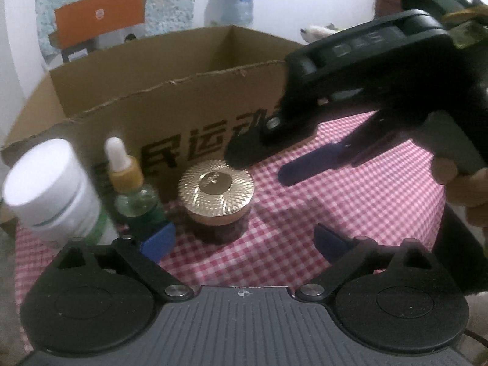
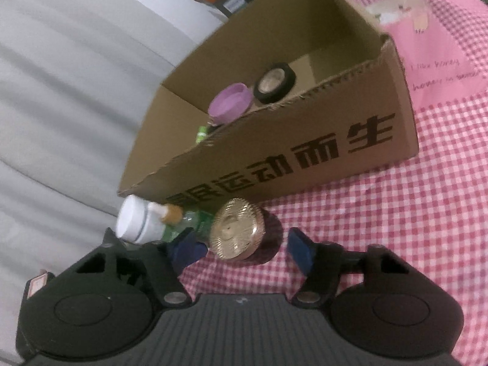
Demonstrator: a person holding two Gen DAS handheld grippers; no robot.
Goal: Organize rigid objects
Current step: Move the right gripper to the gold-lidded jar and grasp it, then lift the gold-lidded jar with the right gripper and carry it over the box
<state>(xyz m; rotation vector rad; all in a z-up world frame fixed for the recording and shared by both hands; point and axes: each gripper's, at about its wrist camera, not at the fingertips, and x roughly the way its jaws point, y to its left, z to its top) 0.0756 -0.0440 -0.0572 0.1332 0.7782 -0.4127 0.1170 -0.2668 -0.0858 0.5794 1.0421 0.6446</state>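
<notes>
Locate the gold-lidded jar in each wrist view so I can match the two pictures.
Left wrist: gold-lidded jar sits centre, on the checked cloth before the cardboard box.
Right wrist: the jar is low centre, between the blue fingertips.
Shared landmark: the box's printed black characters.

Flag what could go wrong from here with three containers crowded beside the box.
1. The right gripper straddles the gold-lidded jar; its near finger sits by the dropper bottle and could tip it.
2. The white jar stands against the dropper bottle, so one knock may topple both.
3. The open left gripper faces the same jar; the grippers could collide.
</notes>
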